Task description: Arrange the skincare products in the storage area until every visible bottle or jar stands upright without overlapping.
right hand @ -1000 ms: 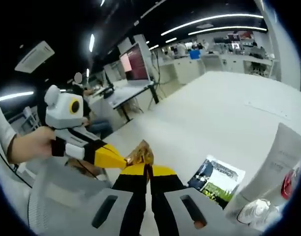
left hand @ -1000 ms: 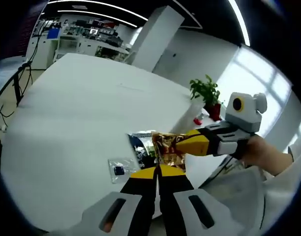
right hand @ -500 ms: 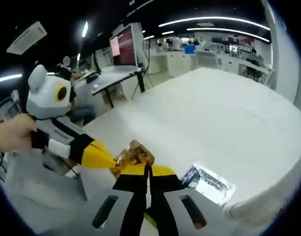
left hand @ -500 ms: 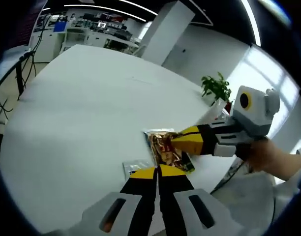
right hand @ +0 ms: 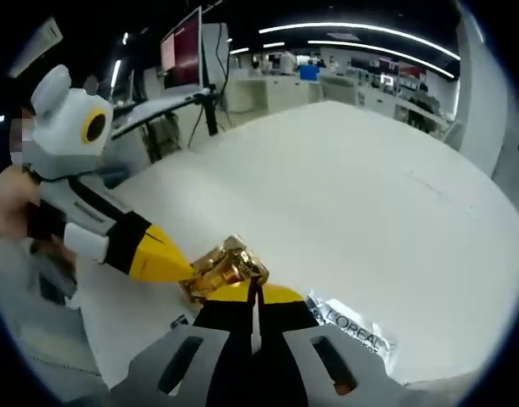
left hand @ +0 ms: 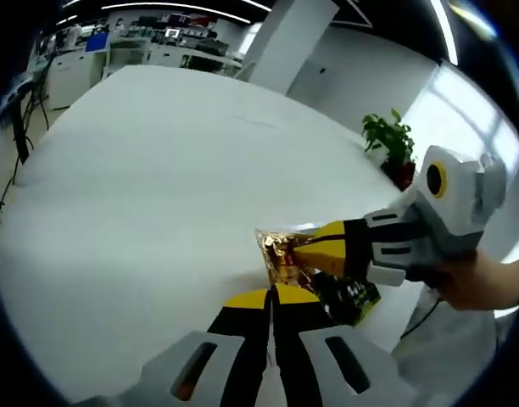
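A crinkled gold foil sachet (left hand: 285, 254) hangs just above the white table (left hand: 141, 170), pinched from two sides. My left gripper (left hand: 270, 295) is shut on its near edge. My right gripper (left hand: 309, 247) reaches in from the right, shut on the far edge. In the right gripper view the same gold sachet (right hand: 228, 267) sits between my right gripper (right hand: 255, 291) and the left gripper (right hand: 185, 270) entering from the left. A silver and dark L'Oreal sachet (right hand: 353, 322) lies flat on the table beside the jaws. A dark sachet (left hand: 354, 297) shows under the gold one.
A potted plant (left hand: 391, 140) stands past the table's far right edge. A person's hand (left hand: 476, 284) holds the right gripper beyond the table's near edge. Desks and a monitor (right hand: 183, 42) fill the room behind. The broad tabletop (right hand: 361, 170) stretches away ahead.
Both grippers have stayed shut on the gold sachet while both views shifted. The white tube and the small clear packet have left the views; the L'Oreal sachet now lies closer to my right jaws.
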`<state>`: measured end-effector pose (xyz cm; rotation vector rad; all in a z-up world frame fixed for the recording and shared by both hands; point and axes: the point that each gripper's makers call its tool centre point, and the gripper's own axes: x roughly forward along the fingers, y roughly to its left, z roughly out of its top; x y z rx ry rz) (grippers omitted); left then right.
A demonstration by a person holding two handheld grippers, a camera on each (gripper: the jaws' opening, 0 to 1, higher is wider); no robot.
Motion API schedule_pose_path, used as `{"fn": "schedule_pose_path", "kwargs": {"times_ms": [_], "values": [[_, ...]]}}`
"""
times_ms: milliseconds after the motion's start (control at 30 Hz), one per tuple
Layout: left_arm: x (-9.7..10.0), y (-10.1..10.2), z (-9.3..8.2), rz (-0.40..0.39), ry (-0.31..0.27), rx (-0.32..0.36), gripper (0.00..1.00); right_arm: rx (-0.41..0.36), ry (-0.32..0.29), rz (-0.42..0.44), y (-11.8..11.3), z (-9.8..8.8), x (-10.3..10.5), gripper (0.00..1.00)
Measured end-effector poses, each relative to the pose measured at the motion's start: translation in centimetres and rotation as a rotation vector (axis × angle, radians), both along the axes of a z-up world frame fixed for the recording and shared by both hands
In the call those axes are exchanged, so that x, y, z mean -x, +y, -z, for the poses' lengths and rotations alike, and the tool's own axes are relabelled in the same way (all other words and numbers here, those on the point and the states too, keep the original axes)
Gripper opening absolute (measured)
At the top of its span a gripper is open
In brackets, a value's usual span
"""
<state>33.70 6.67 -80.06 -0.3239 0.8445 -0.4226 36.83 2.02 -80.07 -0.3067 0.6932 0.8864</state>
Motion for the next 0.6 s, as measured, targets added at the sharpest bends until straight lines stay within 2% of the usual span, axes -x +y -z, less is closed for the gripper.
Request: {"fn": "schedule_pose_path", "kwargs": {"times_ms": [100, 267, 400, 433, 600], "values": [[-0.4, 0.2, 0.2, -0.006, 0.003, 0.005, 0.02, 0.013, -0.004, -0.003, 0.1, 0.6, -0.8, 0.02], [-1.2, 0.1, 2.0, 0.005, 0.027, -0.01, 0.02, 0.043, 0.004, -0.011, -0.1, 1.7, -1.0, 0.02], [-1.0, -0.1, 2.3, 0.009, 0.038, -0.015, 0.02, 0.057, 0.002, -0.025, -0.1, 2.5, -1.2, 0.02], [-0.8, -0.2, 1.9, 0.008, 0.038, -0.018, 0.02, 0.062, 0.002, -0.034, 0.0, 2.7, -1.2, 0.02], [-0.6, -0.1, 2.5, 0.0, 0.046, -0.017, 0.02, 0.096, -0.033, -0.08, 0.3, 3.0, -1.1, 0.02]]}}
